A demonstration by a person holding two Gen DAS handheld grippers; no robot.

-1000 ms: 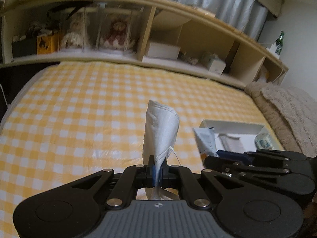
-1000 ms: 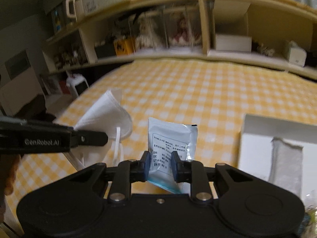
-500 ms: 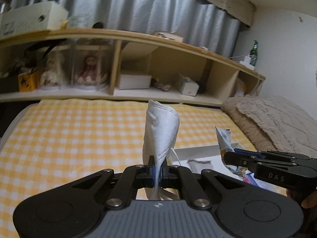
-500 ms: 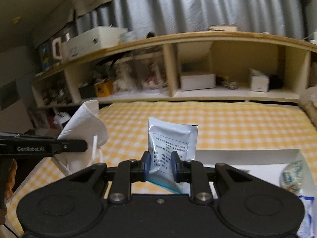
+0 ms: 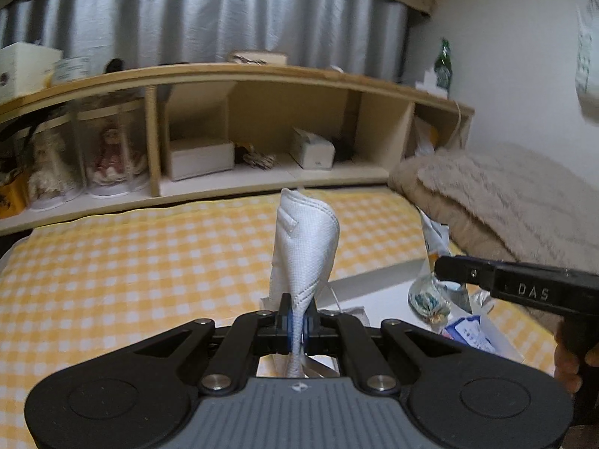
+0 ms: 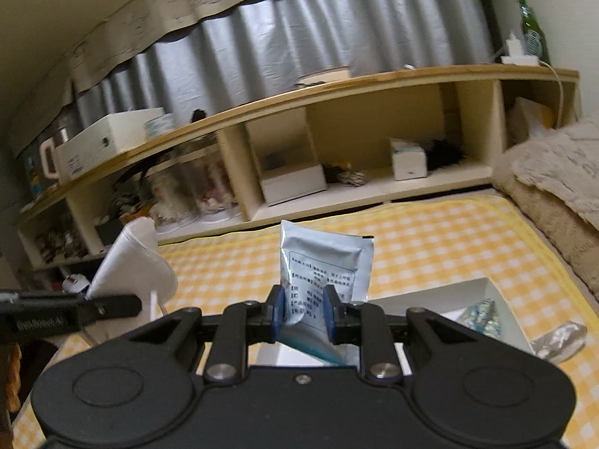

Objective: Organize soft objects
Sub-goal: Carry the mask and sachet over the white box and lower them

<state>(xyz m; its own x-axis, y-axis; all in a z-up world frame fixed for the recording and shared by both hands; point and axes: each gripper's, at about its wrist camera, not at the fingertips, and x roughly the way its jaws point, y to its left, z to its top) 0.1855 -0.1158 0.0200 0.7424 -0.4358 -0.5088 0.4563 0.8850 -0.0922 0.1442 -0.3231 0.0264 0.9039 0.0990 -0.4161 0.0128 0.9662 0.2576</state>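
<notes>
— So, which step?
— Carrying: left gripper (image 5: pixel 295 321) pinches the mask (image 5: pixel 305 247) tight, right gripper (image 6: pixel 302 310) clamps the pouch (image 6: pixel 324 269), both above the bed.
— Next?
— Probably lowering each into the box (image 6: pixel 486 288), then letting go.

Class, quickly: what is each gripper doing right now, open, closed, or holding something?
Left gripper: closed on the white mask.
Right gripper: closed on the silver sachet.

We see a bed (image 5: pixel 149 262) under a yellow checked sheet. On it at the near right lies a white tray (image 6: pixel 483 286), a crumpled clear wrapper (image 6: pixel 559 338) just right of it, and a beige blanket (image 5: pixel 505 194) heaped at the far right.
</notes>
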